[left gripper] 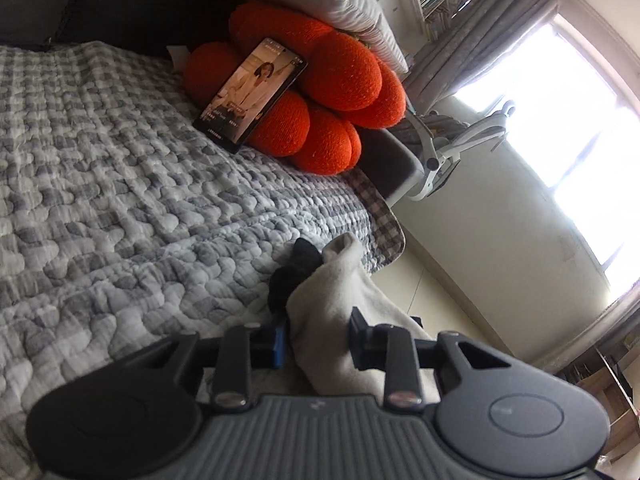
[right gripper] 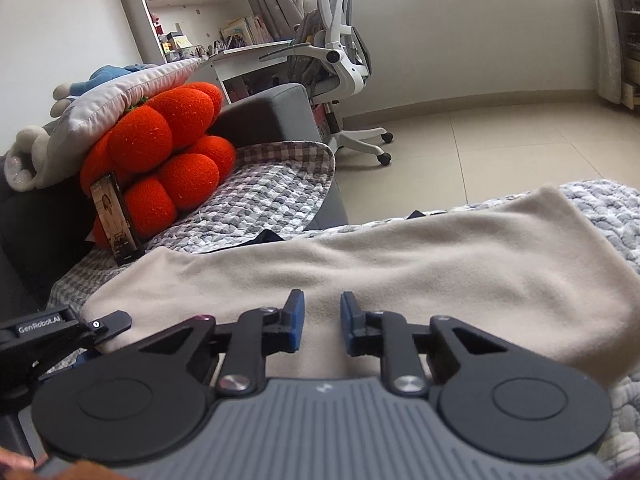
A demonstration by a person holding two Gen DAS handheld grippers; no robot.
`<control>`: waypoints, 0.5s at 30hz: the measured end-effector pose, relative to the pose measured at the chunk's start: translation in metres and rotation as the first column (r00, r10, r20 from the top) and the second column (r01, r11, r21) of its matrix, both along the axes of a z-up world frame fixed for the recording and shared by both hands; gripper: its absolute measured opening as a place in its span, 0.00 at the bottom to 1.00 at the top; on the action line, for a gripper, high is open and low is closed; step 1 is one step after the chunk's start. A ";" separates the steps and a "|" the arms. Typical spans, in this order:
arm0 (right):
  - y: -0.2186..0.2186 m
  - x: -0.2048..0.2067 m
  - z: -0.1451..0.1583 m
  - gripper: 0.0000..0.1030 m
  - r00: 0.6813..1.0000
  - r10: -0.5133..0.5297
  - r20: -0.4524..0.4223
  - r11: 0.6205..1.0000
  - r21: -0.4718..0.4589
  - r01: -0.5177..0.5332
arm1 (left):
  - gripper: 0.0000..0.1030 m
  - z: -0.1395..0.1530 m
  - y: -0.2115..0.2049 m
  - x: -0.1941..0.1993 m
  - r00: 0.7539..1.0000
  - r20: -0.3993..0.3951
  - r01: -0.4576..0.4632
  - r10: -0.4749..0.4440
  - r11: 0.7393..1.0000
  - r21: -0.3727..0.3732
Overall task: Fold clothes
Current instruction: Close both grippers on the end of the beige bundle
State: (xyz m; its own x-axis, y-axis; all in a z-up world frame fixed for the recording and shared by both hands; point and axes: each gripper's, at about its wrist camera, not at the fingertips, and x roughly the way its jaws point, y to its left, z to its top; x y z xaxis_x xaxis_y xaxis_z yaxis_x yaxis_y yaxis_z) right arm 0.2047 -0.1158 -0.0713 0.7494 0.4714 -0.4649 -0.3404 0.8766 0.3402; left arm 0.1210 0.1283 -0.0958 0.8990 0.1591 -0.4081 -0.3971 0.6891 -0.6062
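1. We've got a cream fleece garment [right gripper: 400,264] lying long and mostly flat across the bed, with a soft, slightly fuzzy nap and rounded edges. From the left wrist view it bunches up into a ridge [left gripper: 340,280] that runs toward the bed's edge.
2. The left tongs [left gripper: 318,340] are pinching a fold of that cream fabric – cloth fills the gap between the blue-padded fingers [left gripper: 280,340].
3. The right tongs [right gripper: 322,320] are spread, hovering just over the fleece with nothing between the blue pads [right gripper: 296,320].
4. There's something black and crumpled [left gripper: 298,268] tucked against the cream ridge; we can't tell what it is.
5. The bed cover is a grey-and-white checked quilt [left gripper: 120,180], puffy and puckered like seersucker, with a flatter gingham border at the edge.
6. At the head end sits an orange knit cushion [right gripper: 160,160] made of fat rounded lobes – a phone [right gripper: 118,220] leans upright against it, screen lit.
7. A pale padded pillow [right gripper: 120,104] rests on top of the cushion.
8. Beyond the bed we see a white mesh office chair [right gripper: 344,52] on a glossy tiled floor [right gripper: 500,140].
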 end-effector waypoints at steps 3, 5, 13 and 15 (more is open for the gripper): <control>0.003 0.009 -0.003 0.17 1.000 0.004 -0.023 1.000 0.025 -0.004 | 0.27 0.007 -0.005 -0.002 0.999 0.038 0.009 -0.010 0.999 0.032; 0.006 0.014 -0.006 0.17 0.999 0.009 -0.039 0.999 0.041 -0.007 | 0.27 0.014 -0.009 -0.002 0.998 0.064 0.017 -0.021 0.998 0.061; 0.002 0.025 -0.018 0.08 0.996 0.018 -0.082 0.997 0.071 -0.012 | 0.26 0.049 -0.034 0.001 0.986 0.137 0.072 -0.096 0.983 0.169; -0.007 0.024 -0.020 0.12 0.996 0.032 -0.085 0.991 0.129 -0.021 | 0.26 0.057 -0.041 0.005 0.983 0.145 0.088 -0.117 0.978 0.189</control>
State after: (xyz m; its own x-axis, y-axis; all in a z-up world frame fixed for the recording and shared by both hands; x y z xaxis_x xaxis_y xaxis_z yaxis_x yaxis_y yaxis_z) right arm 0.2283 -0.1231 -0.0916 0.6956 0.5500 -0.4622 -0.3271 0.8153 0.4778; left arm 0.1260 0.0872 -0.0387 0.9641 0.1213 -0.2360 -0.2301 0.8251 -0.5160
